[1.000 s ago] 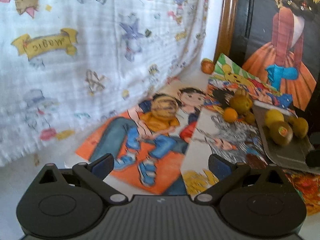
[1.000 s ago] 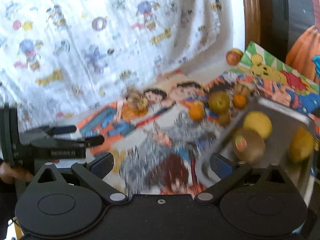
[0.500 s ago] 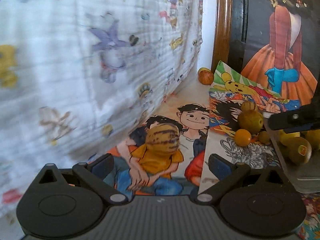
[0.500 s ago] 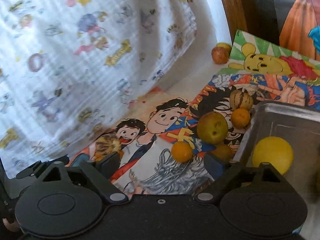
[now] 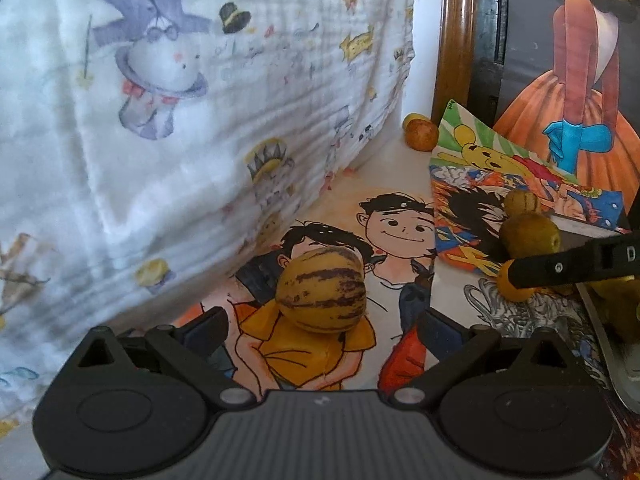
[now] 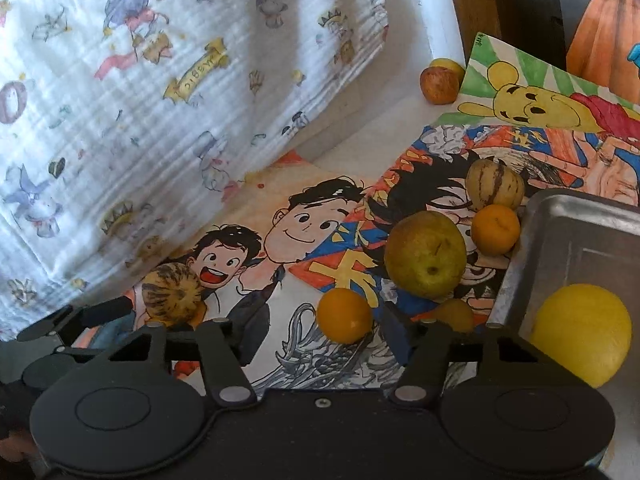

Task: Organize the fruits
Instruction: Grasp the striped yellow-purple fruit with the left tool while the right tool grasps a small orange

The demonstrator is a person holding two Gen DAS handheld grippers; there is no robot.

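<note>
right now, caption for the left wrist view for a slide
Open left gripper lines up on a striped yellow melon lying on a cartoon drawing.

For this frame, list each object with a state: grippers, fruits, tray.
Left gripper: open, striped melon between its fingers, not clamped.
Right gripper: open, small orange between its fingers.
Striped melon: resting on the drawings.
Small orange: on the drawings, outside the tray.
Green pear: outside the tray.
Lemon: inside the tray.
Metal tray: upright, partly filled.

Bright daylight, soft shadows (fisheye-bent edges), cloth (image 5: 168,128) slightly blurred.
</note>
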